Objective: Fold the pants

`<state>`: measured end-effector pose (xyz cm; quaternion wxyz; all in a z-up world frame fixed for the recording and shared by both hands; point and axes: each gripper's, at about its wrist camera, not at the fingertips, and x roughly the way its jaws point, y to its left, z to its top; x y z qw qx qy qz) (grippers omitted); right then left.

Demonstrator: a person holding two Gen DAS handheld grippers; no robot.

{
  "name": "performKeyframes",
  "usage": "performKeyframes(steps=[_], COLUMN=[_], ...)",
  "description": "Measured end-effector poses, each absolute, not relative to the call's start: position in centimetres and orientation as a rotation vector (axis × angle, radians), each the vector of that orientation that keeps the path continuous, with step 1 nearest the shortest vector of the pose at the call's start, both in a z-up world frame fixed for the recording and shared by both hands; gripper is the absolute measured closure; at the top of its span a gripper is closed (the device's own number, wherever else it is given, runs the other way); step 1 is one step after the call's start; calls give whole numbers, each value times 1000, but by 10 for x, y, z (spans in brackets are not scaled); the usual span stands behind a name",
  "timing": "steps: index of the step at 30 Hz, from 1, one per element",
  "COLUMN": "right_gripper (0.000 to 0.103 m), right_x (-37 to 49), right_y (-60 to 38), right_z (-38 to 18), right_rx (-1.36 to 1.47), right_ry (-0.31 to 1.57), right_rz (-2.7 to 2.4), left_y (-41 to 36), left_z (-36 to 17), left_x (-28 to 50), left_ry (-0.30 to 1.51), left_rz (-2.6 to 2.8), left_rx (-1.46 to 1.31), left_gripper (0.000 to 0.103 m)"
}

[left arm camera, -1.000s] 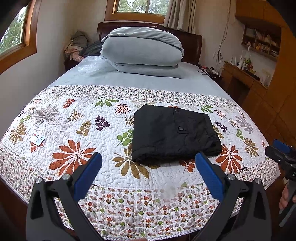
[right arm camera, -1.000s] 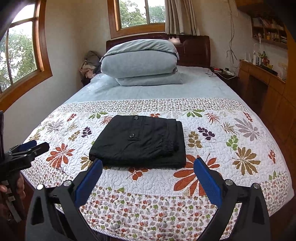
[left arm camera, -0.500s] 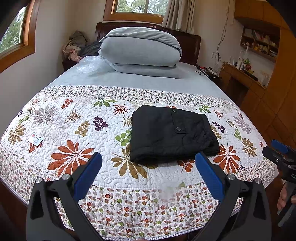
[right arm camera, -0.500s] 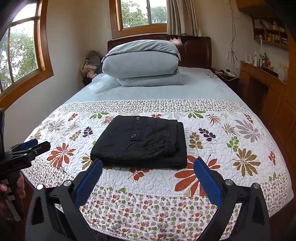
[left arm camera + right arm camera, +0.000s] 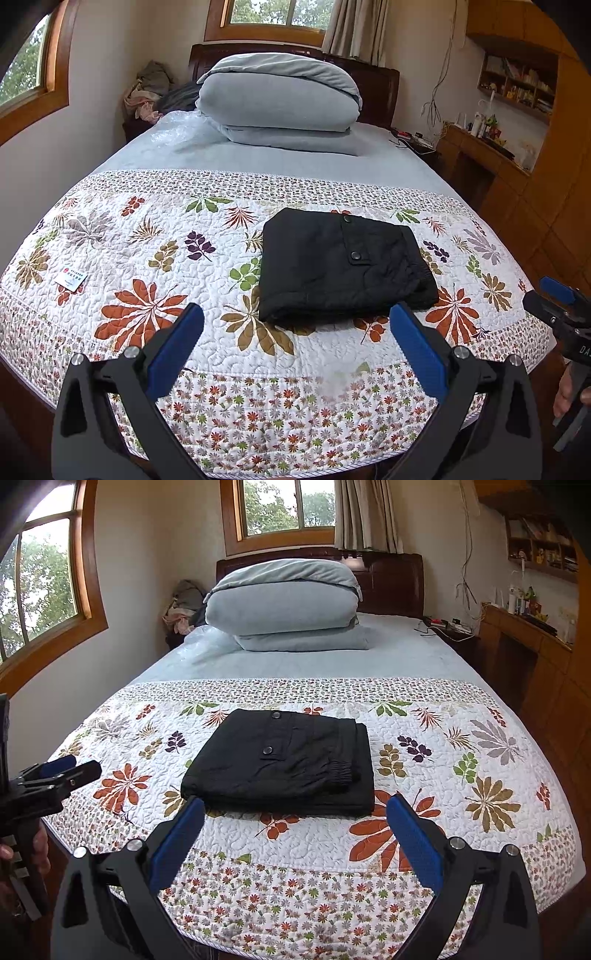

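Nearest in the left wrist view, the left gripper (image 5: 295, 332) hangs over the foot of the bed with its two blue-padded black fingers (image 5: 173, 350) spread wide and nothing between them. The right gripper (image 5: 295, 823) is held the same way in its own view, jaws wide apart and empty, blue pads (image 5: 413, 842) angled outward. Each tool also shows at the edge of the other's camera, the left one at the far left of the right wrist view and the right one at the far right of the left wrist view, both off the side of the mattress.

Just beyond the fingertips lies the white quilted bedspread printed with orange, green and purple leaves (image 5: 147, 258), and on it the black pants, folded into a thick flat rectangle (image 5: 340, 266). From the left gripper the bundle sits ahead and slightly right of centre, apart from both pads. From the right gripper it sits ahead and a little left, its near edge close above the left fingertip but not touching. A buttoned pocket flap (image 5: 271, 749) faces up and the gathered elastic hem (image 5: 340, 768) lies toward the right side.

A small white card (image 5: 71, 277) rests on the quilt near its left edge. Farther back come the pale blue sheet (image 5: 295, 664), then the folded grey-blue duvet stacked on a pillow (image 5: 284, 605) against the dark wooden headboard (image 5: 391, 579).
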<state>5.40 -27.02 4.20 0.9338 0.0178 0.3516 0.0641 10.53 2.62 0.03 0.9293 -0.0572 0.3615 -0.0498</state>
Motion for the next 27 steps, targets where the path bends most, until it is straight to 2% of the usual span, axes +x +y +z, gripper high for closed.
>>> performKeyframes(steps=[27], right_gripper=[3], right_x=[56], right_y=[-272], right_z=[45], right_rx=[25], right_ry=[718], right_rz=[127], left_y=[27], left_z=[-2], left_x=[106], left_ry=[729], left_rz=[-113], left_rx=[-102], left_gripper=[3])
